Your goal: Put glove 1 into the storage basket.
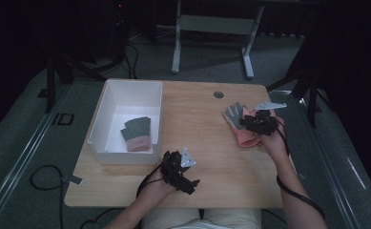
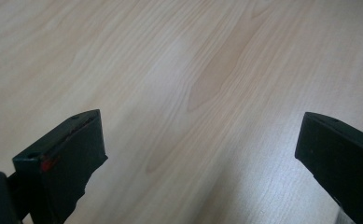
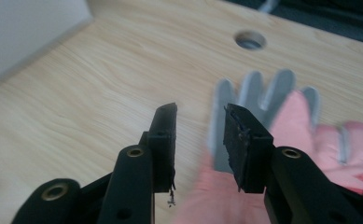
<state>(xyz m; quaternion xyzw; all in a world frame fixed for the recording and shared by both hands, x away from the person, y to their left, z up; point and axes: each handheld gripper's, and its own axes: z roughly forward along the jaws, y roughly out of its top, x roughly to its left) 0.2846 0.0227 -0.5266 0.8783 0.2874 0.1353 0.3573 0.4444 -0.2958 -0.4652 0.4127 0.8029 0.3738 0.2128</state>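
Note:
A grey and pink glove (image 1: 137,134) lies folded inside the white bin (image 1: 100,122) at the table's left. More grey and pink gloves (image 1: 234,115) lie palm down at the right of the table (image 1: 211,152). My right gripper (image 1: 246,123) hovers over them. In the right gripper view the gloves (image 3: 282,100) lie under the right gripper (image 3: 200,116), whose jaws stand a narrow gap apart with nothing pressed between them. My left gripper (image 1: 189,185) is near the front edge, just right of the bin. The left gripper (image 2: 198,135) is wide open over bare wood.
A round cable hole (image 1: 218,94) sits in the tabletop behind the gloves, also the hole (image 3: 250,40) in the right gripper view. The bin's white wall (image 3: 30,28) is off to that gripper's left. A desk frame (image 1: 211,28) stands beyond the table.

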